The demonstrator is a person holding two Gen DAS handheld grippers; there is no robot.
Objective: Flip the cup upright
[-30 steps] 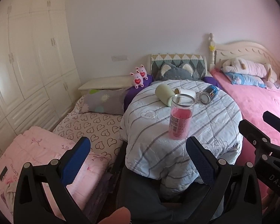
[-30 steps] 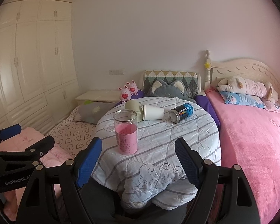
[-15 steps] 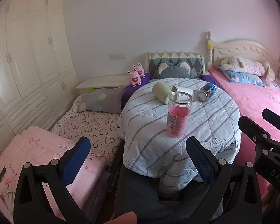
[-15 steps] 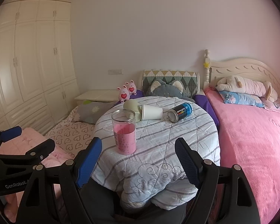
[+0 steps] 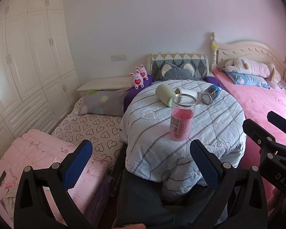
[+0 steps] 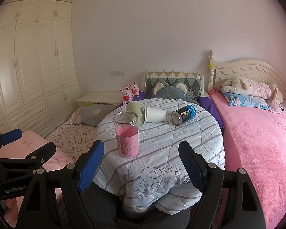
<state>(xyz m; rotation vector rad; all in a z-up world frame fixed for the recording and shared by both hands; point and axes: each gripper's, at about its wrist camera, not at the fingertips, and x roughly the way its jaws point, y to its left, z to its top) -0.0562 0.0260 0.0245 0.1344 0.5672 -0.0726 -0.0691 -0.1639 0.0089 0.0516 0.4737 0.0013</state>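
Note:
A white paper cup (image 6: 154,114) lies on its side at the far part of a round table covered with a striped quilt (image 6: 162,143); it also shows in the left wrist view (image 5: 186,93), partly behind a jar. A pale green cup (image 5: 164,95) lies on its side beside it, also in the right wrist view (image 6: 135,109). My left gripper (image 5: 141,160) is open and empty, short of the table's near edge. My right gripper (image 6: 141,162) is open and empty over the near edge.
A clear jar of pink liquid (image 6: 126,135) stands upright near the table's front left. A blue can (image 6: 184,114) lies on its side at the far right. A pink bed (image 6: 257,133) is on the right, a low heart-print bed (image 5: 89,129) on the left.
Both grippers have drifted slightly; the view has shifted a little up and left. Nothing on the table has moved.

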